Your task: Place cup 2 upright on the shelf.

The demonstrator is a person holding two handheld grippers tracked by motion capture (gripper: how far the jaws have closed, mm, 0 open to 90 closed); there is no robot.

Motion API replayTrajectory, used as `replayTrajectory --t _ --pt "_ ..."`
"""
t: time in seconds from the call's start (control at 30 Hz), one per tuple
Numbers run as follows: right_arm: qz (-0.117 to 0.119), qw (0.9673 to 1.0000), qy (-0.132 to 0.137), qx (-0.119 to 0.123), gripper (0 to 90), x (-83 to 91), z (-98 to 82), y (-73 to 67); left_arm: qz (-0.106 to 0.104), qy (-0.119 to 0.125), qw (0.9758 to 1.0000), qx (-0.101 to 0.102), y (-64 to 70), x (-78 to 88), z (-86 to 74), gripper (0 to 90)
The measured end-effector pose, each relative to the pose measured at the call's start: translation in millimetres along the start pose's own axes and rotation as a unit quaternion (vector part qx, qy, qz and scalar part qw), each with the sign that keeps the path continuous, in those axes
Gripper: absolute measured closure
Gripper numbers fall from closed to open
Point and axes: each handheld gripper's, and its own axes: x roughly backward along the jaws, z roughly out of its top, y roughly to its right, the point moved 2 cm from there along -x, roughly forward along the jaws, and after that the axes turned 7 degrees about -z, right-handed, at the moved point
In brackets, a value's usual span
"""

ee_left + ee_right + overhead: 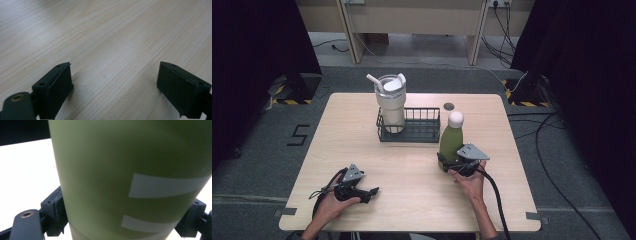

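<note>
- The left gripper [371, 191] lies low in the lower left of the high view, held in the person's left hand [331, 206]; in its own view the jaws stand wide apart over bare wood with nothing between them.
- The right gripper [447, 162], right of centre in the high view, grips the green bottle [451, 142] low on its body; in the right gripper view both pads press against the bottle's sides [120, 180], which carry pale stripes.
- The bottle stands upright on the table [362, 145], topped by a round pale cap [455, 118], just beside the right end of the rack.
- The black wire rack [417, 131] sits above centre of the high view, directly behind and left of the bottle, close enough to crowd any path toward the far edge.
- In the rack's left end stands a cream tumbler [391, 102] with a lid and a straw; the rack's right part holds nothing.
- A small dark round disc [449, 106] lies on the tabletop behind the rack.
- The table is light wood; grey floor around it carries a marked "5" [299, 135] at left, cables [552, 150] at right, and dark curtains at both sides.
</note>
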Motion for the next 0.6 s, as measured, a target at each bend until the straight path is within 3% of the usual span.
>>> replayTrajectory --t 0.6 --pt "0.009 0.9999 0.007 -0.012 20.3 -4.1 -1.8 0.9 0.0 0.0 1.0 0.0 0.0 0.0 0.0 11.9"
